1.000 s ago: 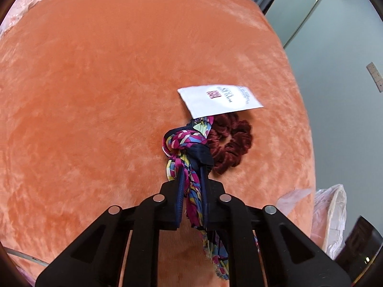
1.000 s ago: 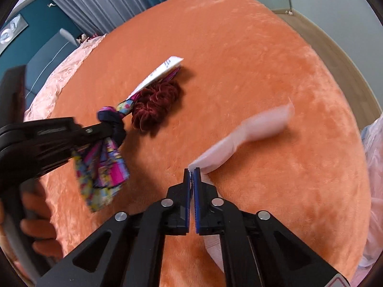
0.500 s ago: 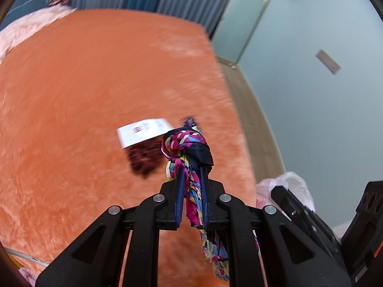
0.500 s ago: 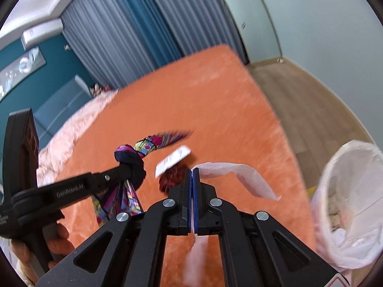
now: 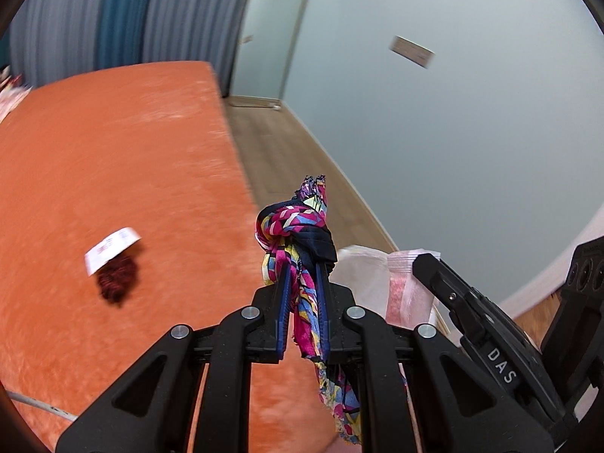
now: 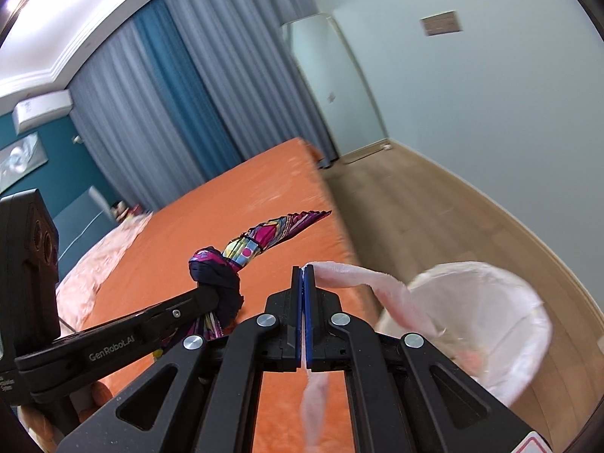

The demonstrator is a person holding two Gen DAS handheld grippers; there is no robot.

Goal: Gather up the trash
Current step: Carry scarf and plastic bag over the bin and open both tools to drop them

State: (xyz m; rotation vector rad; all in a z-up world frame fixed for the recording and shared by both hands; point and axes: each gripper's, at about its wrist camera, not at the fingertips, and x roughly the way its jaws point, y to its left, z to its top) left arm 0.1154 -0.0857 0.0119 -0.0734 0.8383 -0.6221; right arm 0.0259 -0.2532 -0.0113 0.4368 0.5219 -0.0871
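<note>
Pink wrapper pinched, lower end blurred; scarf clamped.

1. "GenRobot.AI" is printed in pale letters along the side of the left gripper, seen from the right wrist camera.
2. "DAS" shows in pale letters on the black body of the right gripper, from the left wrist camera.
3. The white paper slip on the orange bed has red print, way too blurry to read.
</note>
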